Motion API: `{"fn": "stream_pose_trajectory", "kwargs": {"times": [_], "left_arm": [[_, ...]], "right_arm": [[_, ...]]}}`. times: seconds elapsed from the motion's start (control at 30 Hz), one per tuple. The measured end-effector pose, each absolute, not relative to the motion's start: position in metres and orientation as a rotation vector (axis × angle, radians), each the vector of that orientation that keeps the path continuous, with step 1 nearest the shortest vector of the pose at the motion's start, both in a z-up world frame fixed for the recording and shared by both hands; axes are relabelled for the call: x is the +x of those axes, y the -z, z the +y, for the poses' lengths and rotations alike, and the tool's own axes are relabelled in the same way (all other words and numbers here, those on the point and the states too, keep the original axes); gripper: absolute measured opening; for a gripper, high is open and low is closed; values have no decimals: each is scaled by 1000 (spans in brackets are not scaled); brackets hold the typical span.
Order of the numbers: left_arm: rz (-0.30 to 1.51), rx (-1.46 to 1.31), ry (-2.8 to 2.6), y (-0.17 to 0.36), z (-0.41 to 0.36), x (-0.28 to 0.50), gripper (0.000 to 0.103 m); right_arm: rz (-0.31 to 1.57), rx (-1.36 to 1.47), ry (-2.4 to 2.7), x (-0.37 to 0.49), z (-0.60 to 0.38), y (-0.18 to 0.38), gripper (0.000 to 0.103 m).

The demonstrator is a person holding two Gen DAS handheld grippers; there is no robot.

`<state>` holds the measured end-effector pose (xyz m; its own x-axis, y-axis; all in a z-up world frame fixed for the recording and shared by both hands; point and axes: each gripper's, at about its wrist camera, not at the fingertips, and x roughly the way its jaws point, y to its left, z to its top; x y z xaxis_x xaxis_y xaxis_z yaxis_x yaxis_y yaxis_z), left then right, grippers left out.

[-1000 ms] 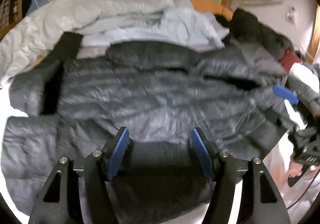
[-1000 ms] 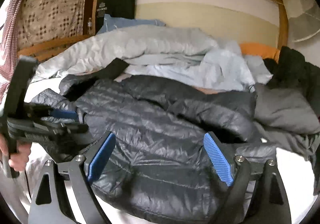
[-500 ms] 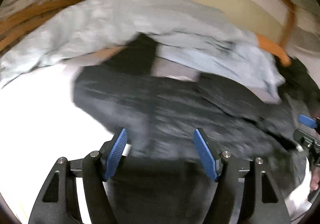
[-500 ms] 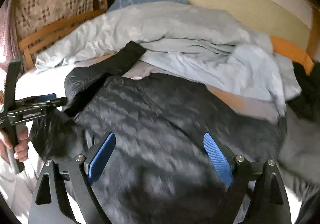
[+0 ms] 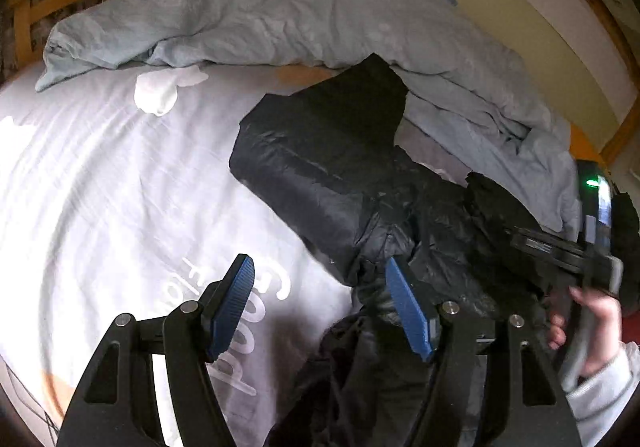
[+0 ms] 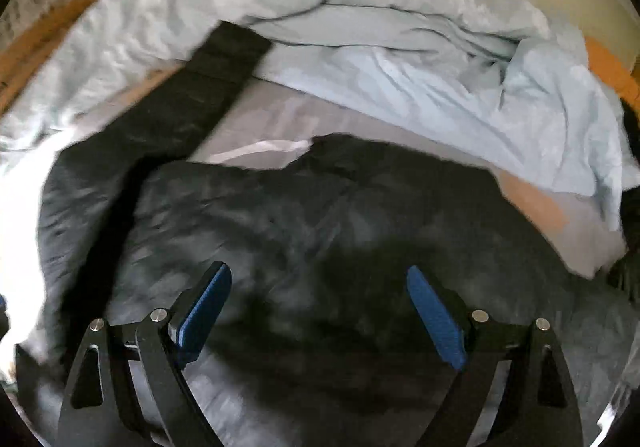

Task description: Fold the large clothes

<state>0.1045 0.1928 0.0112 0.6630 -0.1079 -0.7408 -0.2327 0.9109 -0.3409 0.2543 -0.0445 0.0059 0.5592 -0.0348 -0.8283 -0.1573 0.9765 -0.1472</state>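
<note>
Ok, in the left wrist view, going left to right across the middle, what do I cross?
White bed sheet → black puffer jacket → light blue duvet → right gripper, held in a hand at the frame's edge.

One dark quilted jacket (image 5: 340,183) is lying on one bed (image 5: 100,187); one pale blue duvet (image 5: 248,15) is bunching behind it; two hand-held grippers are showing, left (image 5: 320,303) and right (image 6: 320,311); one hand (image 5: 588,323) is showing.

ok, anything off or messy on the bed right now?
The black puffer jacket lies crumpled and skewed, one sleeve sticking up onto the bunched light-blue duvet. A small white cloth sits loose on the sheet.
</note>
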Motion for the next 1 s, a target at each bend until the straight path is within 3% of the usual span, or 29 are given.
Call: {"fn": "stream_pose_trajectory", "kwargs": {"times": [0.1,0.2,0.27,0.4,0.47,0.7,0.87,1.0], "left_arm": [[850,-457,-56,-13,196,107,66],[821,-457,-55,-20,197,106,66],[811,-457,-42,-24,196,106,66],[806,-435,-33,-24,192,106,61],[790,-460,-22,-27,197,103,43],[708,-534,-78,-43,231,87,42],[758,-685,49,-28,238,91,42],[745,-623,3,-33,235,88,42]], "right_arm": [[884,-299,-41,260,-37,-2,89],[952,-264,-68,274,-38,11,84],[976,-245,-53,284,-42,20,70],[999,-260,-69,286,-44,31,6],[959,-266,-125,275,-40,23,6],[905,-233,-396,228,-7,-28,6],[955,-289,-436,206,14,-10,6],[1014,-257,-475,192,14,17,6]]}}
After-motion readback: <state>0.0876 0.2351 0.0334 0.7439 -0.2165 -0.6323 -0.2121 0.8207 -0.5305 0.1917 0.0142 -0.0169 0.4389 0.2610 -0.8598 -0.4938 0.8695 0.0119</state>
